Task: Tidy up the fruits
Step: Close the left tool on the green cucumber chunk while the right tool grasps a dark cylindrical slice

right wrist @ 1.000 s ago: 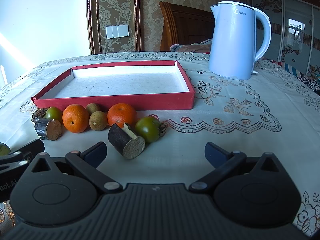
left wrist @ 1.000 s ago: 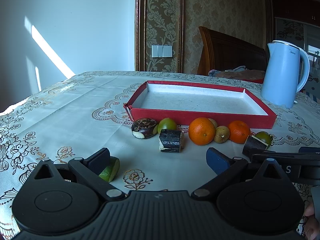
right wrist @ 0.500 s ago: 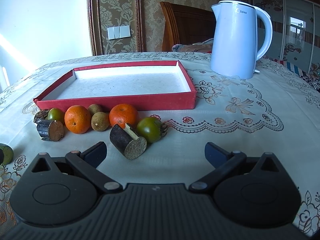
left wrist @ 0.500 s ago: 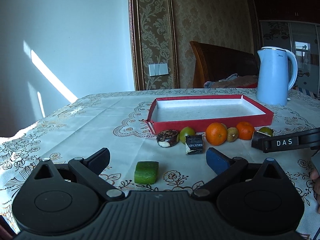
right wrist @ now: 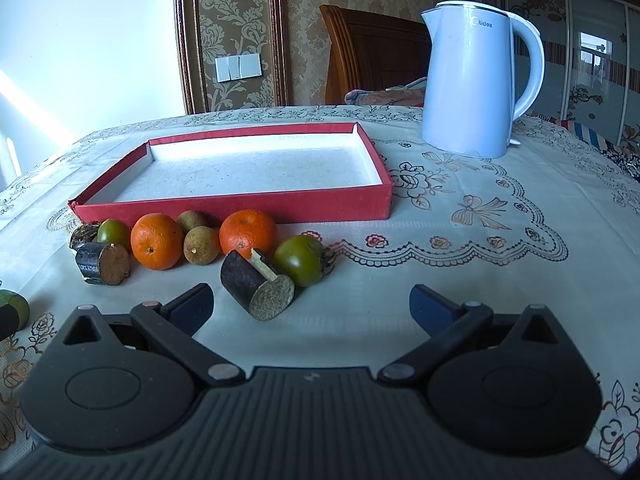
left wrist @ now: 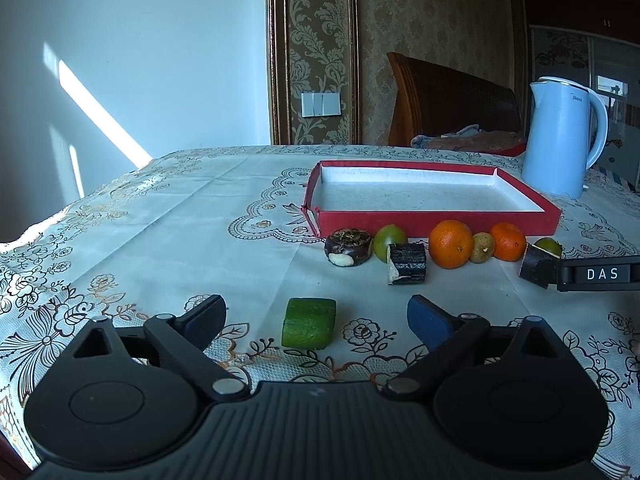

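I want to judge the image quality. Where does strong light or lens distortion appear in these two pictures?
Left wrist view: a bright sun stripe lies on the wall, and the tablecloth edge bends from the fisheye. Right wrist view: the red tray and kettle are sharp, and the wall at the left is overexposed.

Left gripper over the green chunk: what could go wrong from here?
1. The left gripper is open with the green chunk lying flat between its fingers; a shallow close could squeeze it out.
2. The right gripper sits close to the dark cane piece, which leans against a green fruit; a nudge may roll both.
3. The red tray wall may catch low-carried fruit.
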Demonstrator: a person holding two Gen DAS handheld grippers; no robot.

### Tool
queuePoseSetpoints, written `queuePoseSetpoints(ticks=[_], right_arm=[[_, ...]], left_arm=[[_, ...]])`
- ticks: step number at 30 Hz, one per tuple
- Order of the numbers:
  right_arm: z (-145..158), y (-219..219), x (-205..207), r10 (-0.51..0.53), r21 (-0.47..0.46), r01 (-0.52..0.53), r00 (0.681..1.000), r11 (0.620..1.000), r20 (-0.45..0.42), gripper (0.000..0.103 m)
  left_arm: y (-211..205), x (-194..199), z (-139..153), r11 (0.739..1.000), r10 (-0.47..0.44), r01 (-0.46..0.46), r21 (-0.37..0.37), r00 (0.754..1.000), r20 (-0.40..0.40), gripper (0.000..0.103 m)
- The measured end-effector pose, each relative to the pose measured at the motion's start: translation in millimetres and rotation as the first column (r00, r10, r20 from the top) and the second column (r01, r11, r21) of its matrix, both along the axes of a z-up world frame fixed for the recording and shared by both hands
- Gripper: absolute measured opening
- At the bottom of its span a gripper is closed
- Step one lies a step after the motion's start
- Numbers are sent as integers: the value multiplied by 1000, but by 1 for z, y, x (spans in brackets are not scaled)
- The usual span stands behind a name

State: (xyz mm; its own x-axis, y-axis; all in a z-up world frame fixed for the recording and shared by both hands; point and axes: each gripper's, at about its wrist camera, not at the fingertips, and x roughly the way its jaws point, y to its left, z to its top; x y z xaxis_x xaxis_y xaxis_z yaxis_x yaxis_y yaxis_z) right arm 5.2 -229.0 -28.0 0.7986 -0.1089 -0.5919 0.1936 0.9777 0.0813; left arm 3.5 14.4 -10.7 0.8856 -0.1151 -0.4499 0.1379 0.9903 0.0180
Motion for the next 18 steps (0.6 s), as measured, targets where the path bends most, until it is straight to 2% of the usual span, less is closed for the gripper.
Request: queuePoseSetpoints(ticks=[1,2,3,4,9,14,17,18], right_arm=[[0,0,0,0,0,0,1000,1000,0,103],[0,0,0,1,1,-1,1000,1000,0,103],[0,0,0,1,1,-1,1000,1000,0,103],[0,0,0,0,1,0,1000,1000,0,103],[0,1,0,2,4,-2,1000,1000,1,103],[-1,-1,1,12,20,-12,1000,1000,-5,103],[-1,0,3,50,38,-49,999,998,-14,103],[1,2,3,74,39,-74,997,997,0,103]], left_arm=[[0,2,-1,1000,5,-5,-2,1000,-13,81],[2,7,-3,1000,14,-15,-11,999,-44,74],[4,12,-6,1000,17,-19,-25,997,-78,61],[6,17,-9,999,22,-27,-38,993,-115,53],[5,17,-14,1000,23,-25,-19,995,-101,48],[-2,17,-16,1000,9,-9,-5,995,-95,39],[-3,18,-16,1000,17,-17,0,996,-89,37],[-3,18,-17,1000,22,-22,3,996,-85,33]])
